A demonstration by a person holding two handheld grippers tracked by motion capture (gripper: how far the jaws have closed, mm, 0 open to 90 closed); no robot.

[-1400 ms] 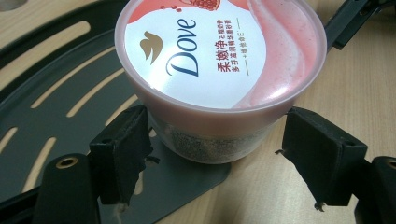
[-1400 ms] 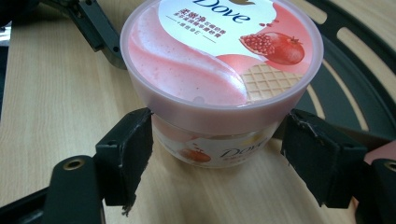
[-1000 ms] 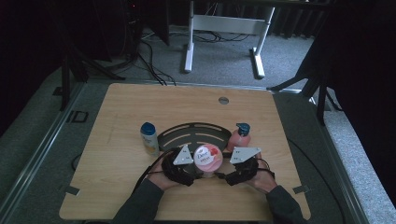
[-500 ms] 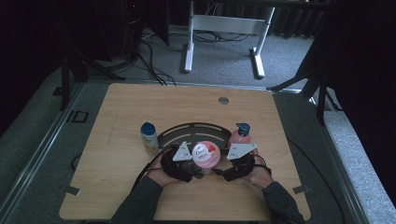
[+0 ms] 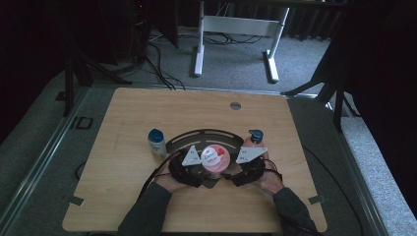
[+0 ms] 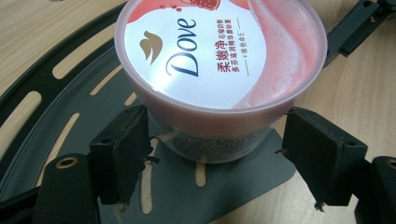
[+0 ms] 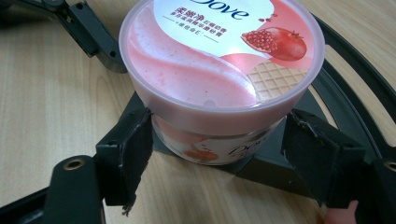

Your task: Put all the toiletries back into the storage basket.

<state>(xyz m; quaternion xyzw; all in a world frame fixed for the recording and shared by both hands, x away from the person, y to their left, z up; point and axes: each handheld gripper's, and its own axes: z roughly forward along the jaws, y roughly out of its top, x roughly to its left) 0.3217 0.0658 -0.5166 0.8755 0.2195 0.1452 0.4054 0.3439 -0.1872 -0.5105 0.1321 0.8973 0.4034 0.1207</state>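
High view: the pink jar [image 5: 215, 158] sits lower centre on the tabletop [image 5: 123, 113], between both grippers. Left gripper view: left gripper [image 6: 219, 154] released, jaws flanking the jar [image 6: 219, 65]. Right gripper view: right gripper [image 7: 217, 151] likewise spread around the jar [image 7: 219, 60]; centre the jaws, then squeeze evenly below the lid.

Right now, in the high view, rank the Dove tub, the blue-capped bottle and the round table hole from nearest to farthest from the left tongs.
1. Dove tub, just right of the left tongs.
2. Blue-capped bottle, left.
3. Round table hole, far edge.

One pink Dove tub [image 5: 214, 158], two bottles [image 5: 157, 142] [image 5: 254, 137], one black slotted plate [image 5: 206, 136], two tongs [image 5: 196, 168] [image 5: 236, 169].
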